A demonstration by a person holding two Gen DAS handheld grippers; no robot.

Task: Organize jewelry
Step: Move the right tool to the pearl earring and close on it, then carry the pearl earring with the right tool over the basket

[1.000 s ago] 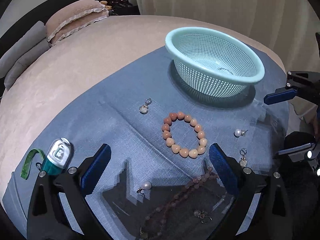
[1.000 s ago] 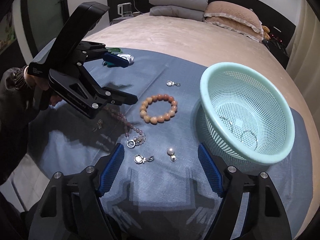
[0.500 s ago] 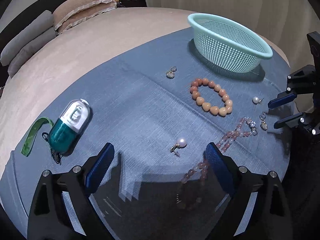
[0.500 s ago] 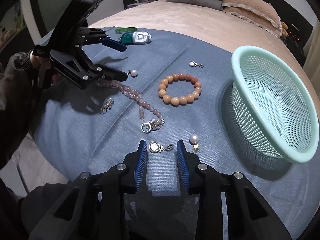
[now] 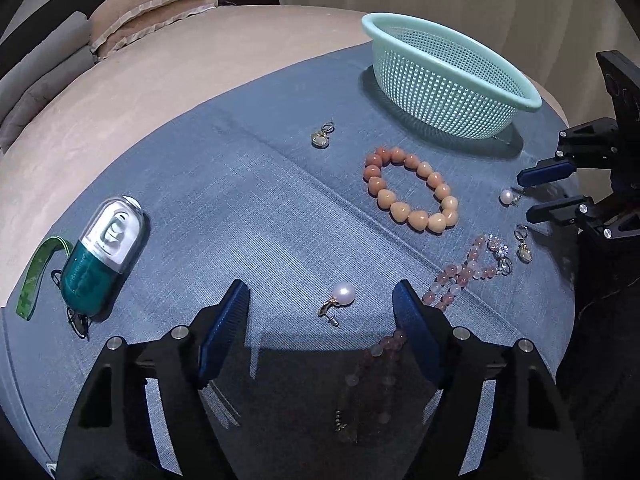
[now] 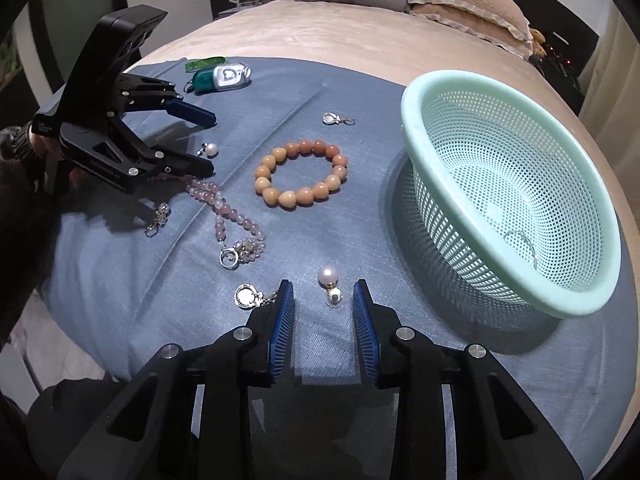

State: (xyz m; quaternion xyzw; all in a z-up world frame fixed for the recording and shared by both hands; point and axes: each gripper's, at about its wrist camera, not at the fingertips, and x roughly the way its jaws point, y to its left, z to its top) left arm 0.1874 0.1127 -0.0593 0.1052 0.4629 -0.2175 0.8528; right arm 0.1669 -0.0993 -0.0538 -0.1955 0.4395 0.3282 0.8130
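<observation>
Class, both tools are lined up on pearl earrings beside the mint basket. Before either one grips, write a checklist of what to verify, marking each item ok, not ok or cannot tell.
1. Pearl earring lies between the left tool fingers, whose jaws are closing: ok.
2. Second pearl earring sits ahead of the right tool, between its fingers: ok.
3. Pads already pressing either earring: not ok, gaps show on both.
4. Pink bead necklace clear of the left tool's right-hand finger: not ok, beads lie against it.
5. Round pendant clear of the right tool's left-hand finger: cannot tell.
6. Mint basket upright and open: ok.
</observation>
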